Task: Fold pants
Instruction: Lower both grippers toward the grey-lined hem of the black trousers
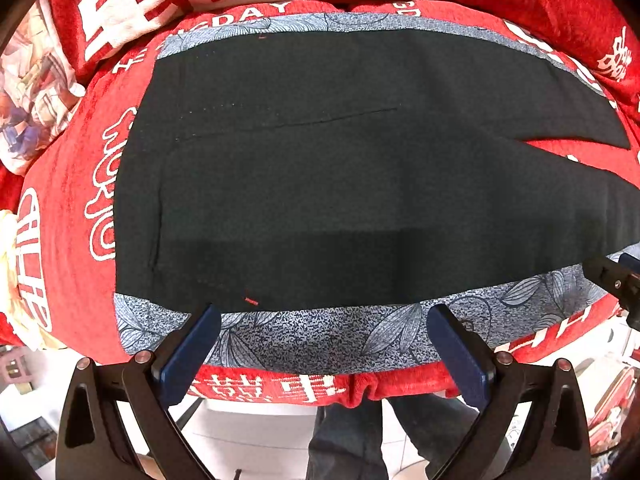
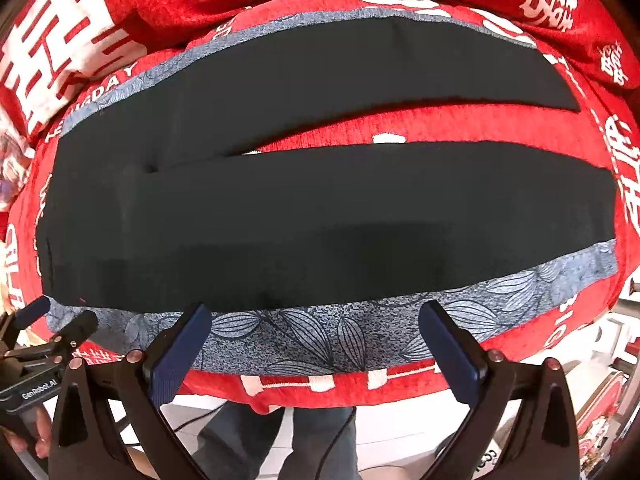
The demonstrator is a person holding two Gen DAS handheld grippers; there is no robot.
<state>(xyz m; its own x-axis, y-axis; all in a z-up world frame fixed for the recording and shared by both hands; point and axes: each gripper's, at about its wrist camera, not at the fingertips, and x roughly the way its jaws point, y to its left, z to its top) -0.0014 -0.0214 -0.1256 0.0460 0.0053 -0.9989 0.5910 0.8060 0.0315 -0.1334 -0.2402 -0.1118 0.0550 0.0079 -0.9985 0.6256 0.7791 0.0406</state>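
The pants (image 1: 320, 168) (image 2: 320, 200) lie flat and spread out on a red cloth (image 1: 68, 208) (image 2: 400, 128) printed with white characters, which covers the bench. They are black with a blue-grey leaf-patterned band (image 1: 340, 336) (image 2: 304, 336) along each outer side. The waist sits to the left, and the two legs run off to the right, parted by a narrow wedge of red cloth. The near band runs along the bench's front edge, just ahead of both claws.

The left claw (image 1: 324, 344) hangs at the near edge by the waist end, its blue-padded fingers (image 1: 192, 348) spread wide, holding nothing; the fingertips sit over the near band, though contact is hard to judge. The right claw (image 2: 316, 344) hangs further along the near leg, its fingers (image 2: 452, 352) likewise spread wide and empty, tips over the same band.

In the right wrist view the left claw shows at the lower left with a hand (image 2: 28, 436) on its handle. Below the bench edge stand a person's legs (image 1: 348, 436) (image 2: 280, 440) in dark trousers on a pale floor. A cable (image 2: 336, 440) hangs there
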